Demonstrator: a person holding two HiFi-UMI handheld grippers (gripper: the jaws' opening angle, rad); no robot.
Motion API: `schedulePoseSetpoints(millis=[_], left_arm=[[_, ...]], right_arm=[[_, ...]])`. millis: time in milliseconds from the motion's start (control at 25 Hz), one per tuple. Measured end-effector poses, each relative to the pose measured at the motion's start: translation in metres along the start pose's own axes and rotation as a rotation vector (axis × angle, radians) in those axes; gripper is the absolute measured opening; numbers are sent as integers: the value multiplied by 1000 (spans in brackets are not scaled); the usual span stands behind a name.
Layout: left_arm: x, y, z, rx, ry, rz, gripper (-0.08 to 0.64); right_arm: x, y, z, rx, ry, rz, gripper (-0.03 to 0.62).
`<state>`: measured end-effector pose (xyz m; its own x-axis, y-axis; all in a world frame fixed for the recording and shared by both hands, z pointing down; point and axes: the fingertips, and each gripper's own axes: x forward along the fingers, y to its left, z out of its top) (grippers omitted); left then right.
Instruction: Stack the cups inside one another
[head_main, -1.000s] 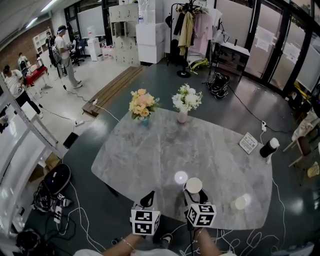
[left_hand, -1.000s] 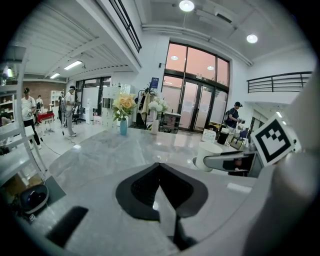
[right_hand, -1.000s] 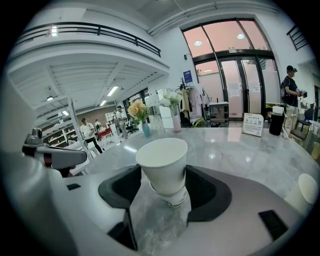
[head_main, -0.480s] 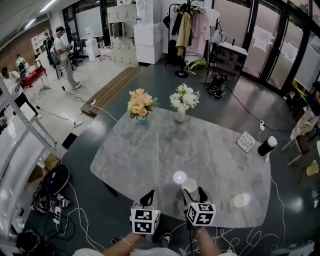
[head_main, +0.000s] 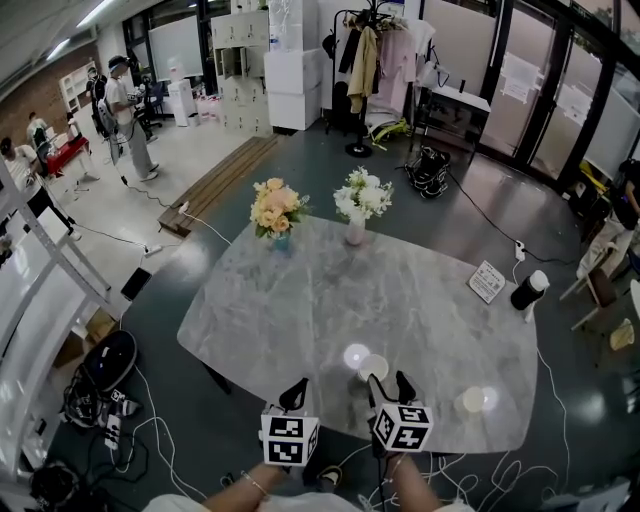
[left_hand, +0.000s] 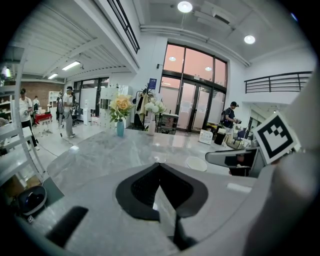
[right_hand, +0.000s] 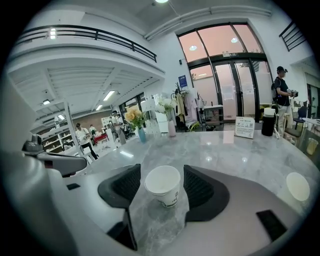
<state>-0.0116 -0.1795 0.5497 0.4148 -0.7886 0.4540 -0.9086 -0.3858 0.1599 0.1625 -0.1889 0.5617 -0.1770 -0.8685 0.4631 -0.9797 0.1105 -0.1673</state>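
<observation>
A white paper cup (right_hand: 163, 185) stands on the marble table (head_main: 300, 300) between the jaws of my right gripper (right_hand: 162, 185). The gripper is open, with a small gap on each side of the cup. In the head view this cup (head_main: 374, 368) is near the table's front edge, just ahead of the right gripper (head_main: 384, 384). A second white cup (head_main: 473, 401) sits further right, also seen low on the right as the cup (right_hand: 298, 186). My left gripper (head_main: 295, 394) hovers at the front edge, shut and empty, its pads meeting at the tip (left_hand: 159, 165).
Two flower vases (head_main: 355, 232) (head_main: 270, 236) stand at the table's far side. A small sign card (head_main: 487, 281) and a dark bottle (head_main: 524, 291) are at the right edge. Cables lie on the floor around the table.
The cup at my right gripper has come down and shifted a little left, and now looks smaller between the jaws. The left gripper has not moved.
</observation>
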Motion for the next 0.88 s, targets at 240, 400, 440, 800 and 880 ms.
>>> schedulePoseSetpoints(millis=[240,400,440,800,880], left_arm=[[3,-11,9,13,-12,-18,-5],[6,-22,14,21,-25,-35,-5],[6,-25,16,24,-30,-41,-5],[0,-60,30,47,-73,-79,-5],[-5,-67,30,51,-78,-82,-5]], right_arm=[[-16,-14,18,38,-76,-24,244],[-30,-28,29,30,-127,-67,126],[-33,-31,32,30,-137,-75,114],[-78,-60,39,48,-180,-147,23],[-90,-64,37,43,-183,-152,20]])
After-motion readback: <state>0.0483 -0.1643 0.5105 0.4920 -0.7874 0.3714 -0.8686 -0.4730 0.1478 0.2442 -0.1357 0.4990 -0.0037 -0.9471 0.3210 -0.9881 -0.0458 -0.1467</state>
